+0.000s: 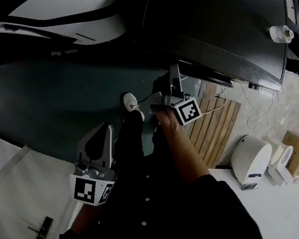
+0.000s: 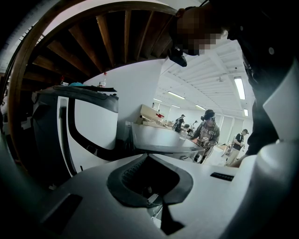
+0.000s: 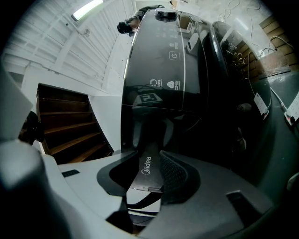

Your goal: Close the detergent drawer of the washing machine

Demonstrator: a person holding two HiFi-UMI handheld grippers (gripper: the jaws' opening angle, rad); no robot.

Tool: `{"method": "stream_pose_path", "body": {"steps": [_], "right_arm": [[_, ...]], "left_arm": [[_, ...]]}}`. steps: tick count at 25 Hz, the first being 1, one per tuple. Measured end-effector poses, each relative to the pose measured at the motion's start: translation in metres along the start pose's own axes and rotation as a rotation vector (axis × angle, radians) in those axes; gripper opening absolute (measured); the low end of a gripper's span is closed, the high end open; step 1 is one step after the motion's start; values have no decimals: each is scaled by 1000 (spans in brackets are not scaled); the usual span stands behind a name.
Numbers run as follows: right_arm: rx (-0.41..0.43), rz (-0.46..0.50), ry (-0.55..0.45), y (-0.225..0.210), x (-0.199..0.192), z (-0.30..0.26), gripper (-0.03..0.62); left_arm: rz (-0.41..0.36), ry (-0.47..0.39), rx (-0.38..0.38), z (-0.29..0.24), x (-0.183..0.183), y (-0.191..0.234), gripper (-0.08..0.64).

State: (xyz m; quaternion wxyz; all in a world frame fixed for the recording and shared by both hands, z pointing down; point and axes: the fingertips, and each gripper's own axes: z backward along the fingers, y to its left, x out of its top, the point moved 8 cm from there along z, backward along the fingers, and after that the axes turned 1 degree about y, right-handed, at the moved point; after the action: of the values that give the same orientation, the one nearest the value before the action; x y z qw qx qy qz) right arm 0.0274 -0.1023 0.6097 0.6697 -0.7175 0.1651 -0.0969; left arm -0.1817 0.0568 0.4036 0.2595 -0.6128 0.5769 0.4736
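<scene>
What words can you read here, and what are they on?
"Midea": on the drawer front, between the right gripper's jaws.
Small signs and print on the washer panel: too small to read.
Nothing else can be read.

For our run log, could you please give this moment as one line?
right tongs: shut on detergent drawer | left tongs: shut, empty | drawer: open

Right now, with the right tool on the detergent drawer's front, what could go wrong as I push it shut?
The right tool grips only the thin front panel of the detergent drawer, so it may slip off, or twist the drawer and jam it. It could also get pinched against the washing machine as the drawer seats.
</scene>
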Motion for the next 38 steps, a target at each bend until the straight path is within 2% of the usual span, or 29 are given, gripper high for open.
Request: {"method": "stream_pose_path", "body": {"steps": [21,33,38], "right_arm": [[-16,-35,-28,1,-2,-2,153],[3,9,7,0,3,-6,150],[-12,59,68,0,6,-7,130]], "left_arm": [[-20,5,-26,-6,5,-3,5],[-22,-9,-27,0,4,-6,5],[-26,-17,-20,2,5,-7,5]]}}
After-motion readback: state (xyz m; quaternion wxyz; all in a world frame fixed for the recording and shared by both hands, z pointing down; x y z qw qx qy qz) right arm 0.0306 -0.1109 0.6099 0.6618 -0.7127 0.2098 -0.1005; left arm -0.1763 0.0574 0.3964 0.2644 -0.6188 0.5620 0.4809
